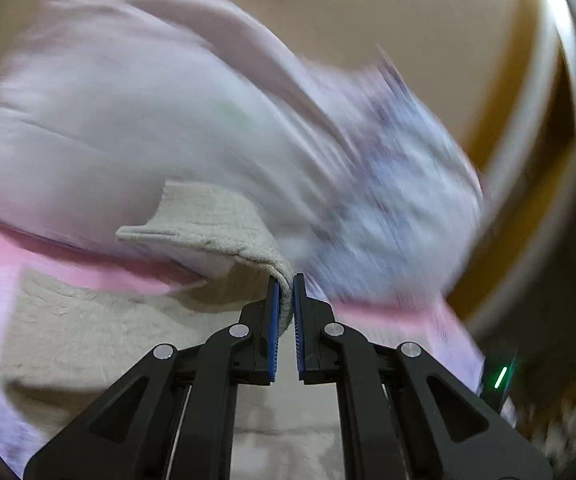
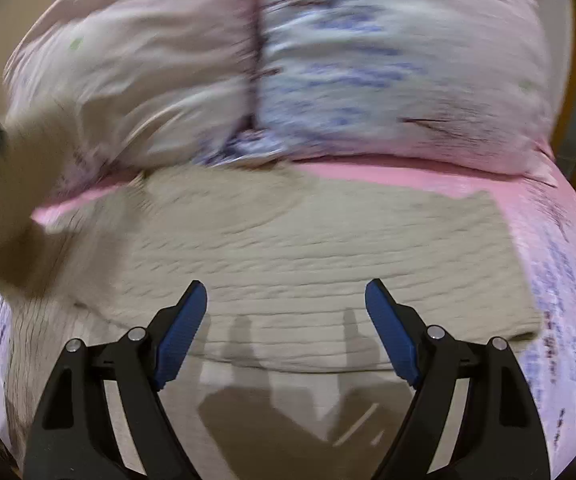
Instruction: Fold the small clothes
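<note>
A beige knitted garment (image 2: 308, 248) lies spread on a pink patterned bed sheet (image 2: 560, 280). My left gripper (image 1: 286, 292) is shut on a lifted corner of the beige garment (image 1: 216, 216), which folds over above the rest of the cloth. My right gripper (image 2: 286, 300) is open and empty, just above the near part of the garment, its shadow falling on the cloth. At the left edge of the right wrist view a blurred raised flap of the garment (image 2: 20, 208) shows.
Two pillows, one pale pink (image 2: 136, 68) and one with a blue pattern (image 2: 388, 64), lie at the head of the bed behind the garment. A beige wall and a wooden headboard edge (image 1: 528, 100) stand behind them. Both views are motion-blurred.
</note>
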Motion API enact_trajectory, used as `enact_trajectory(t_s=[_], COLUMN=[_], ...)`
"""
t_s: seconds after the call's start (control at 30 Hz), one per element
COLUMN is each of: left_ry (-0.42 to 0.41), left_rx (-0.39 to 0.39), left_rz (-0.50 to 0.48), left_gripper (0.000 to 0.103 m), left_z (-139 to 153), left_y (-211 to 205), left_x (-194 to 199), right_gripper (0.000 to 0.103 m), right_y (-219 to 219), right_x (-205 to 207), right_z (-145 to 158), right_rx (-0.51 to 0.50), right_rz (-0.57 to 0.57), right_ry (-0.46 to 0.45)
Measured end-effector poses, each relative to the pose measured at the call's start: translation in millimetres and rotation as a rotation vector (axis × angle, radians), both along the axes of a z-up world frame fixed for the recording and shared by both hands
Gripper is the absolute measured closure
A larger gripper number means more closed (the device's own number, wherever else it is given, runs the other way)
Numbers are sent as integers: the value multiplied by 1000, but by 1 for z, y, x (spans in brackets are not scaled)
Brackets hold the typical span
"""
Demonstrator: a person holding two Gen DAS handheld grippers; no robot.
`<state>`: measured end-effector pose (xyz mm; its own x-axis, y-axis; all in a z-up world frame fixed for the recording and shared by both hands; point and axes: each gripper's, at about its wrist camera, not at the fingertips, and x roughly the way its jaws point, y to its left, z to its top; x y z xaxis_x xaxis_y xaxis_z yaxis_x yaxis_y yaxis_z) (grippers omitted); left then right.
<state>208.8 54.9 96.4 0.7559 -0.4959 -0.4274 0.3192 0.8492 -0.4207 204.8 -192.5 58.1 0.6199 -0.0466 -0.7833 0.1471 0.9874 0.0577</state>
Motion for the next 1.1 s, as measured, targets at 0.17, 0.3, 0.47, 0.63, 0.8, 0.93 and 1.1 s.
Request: enact_trajectory(t_s=[0.17, 0.3, 0.47, 0.63, 0.8, 0.93, 1.1], left_ry=[157, 182, 125, 165, 311, 370, 374], left_rx=[140, 180, 126, 123, 127, 144, 125], left_rz=[-169, -230, -175, 199, 301, 299, 293], left_gripper=[97, 96, 41, 40, 40, 41, 61], left_z=[-57, -59, -38, -37, -67, -87, -95], left_y=[-73, -72, -12, 101, 136, 132, 122], left_x=[7, -2, -28, -20, -1, 7, 17], right_gripper=[22, 28, 46, 50, 47, 67, 96], right_y=[-45, -62, -52, 16, 109, 125, 74], right_x=[-9, -11, -4, 4, 25, 57, 53], right_z=[8, 11, 16, 34, 38, 7, 15], right_rx=[18, 99, 238, 103, -158, -259, -88], right_rz=[-87, -92, 4, 208, 388, 352, 216], right_ry=[-9, -25, -34, -83, -110, 6, -17])
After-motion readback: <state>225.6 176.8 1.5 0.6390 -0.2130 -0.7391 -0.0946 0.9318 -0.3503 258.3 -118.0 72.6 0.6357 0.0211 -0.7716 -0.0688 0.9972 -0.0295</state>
